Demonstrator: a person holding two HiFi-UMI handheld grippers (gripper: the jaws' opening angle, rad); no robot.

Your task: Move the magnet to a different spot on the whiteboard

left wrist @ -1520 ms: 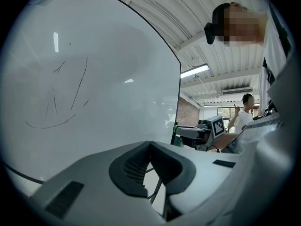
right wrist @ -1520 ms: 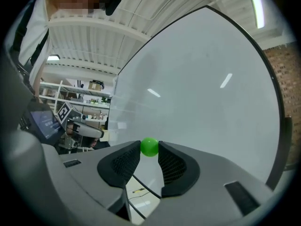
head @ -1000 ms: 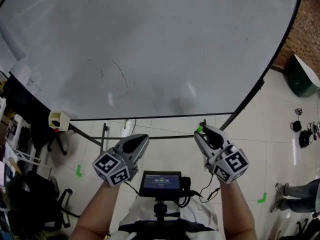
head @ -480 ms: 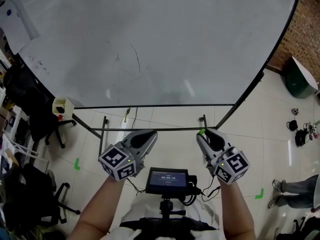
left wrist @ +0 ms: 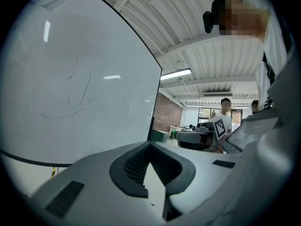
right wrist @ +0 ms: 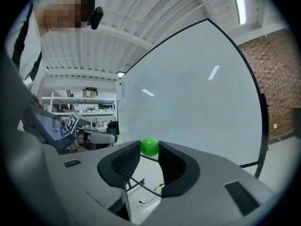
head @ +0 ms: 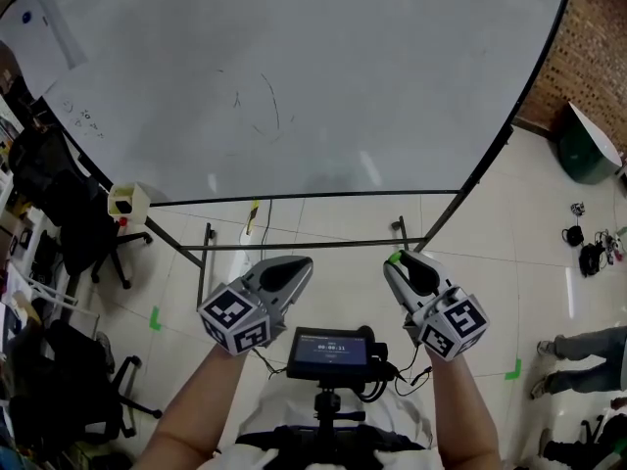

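Note:
A large whiteboard (head: 323, 76) on a wheeled stand fills the upper part of the head view, with faint pen scribbles (head: 257, 116) on it. My right gripper (head: 397, 260) is below its lower edge, apart from the board, shut on a small green ball-shaped magnet (head: 394, 258). In the right gripper view the magnet (right wrist: 149, 146) sits pinched between the two tips of the right gripper (right wrist: 149, 150), with the whiteboard (right wrist: 197, 102) beyond. My left gripper (head: 300, 266) is level with it at the left, shut and holding nothing. The left gripper (left wrist: 150, 144) points past the whiteboard (left wrist: 70, 79).
The stand's crossbar (head: 304, 245) runs just ahead of both grippers. A paper sheet (head: 44, 32) hangs at the board's top left. A cream box (head: 127, 200) and office chairs (head: 78, 233) stand left; a green bin (head: 586, 150), brick wall and a person's legs (head: 578, 355) are right.
The head view has shifted, so the board's scribbles and lower edge now sit higher and further right. The left gripper has drifted slightly right. The right gripper keeps the green magnet.

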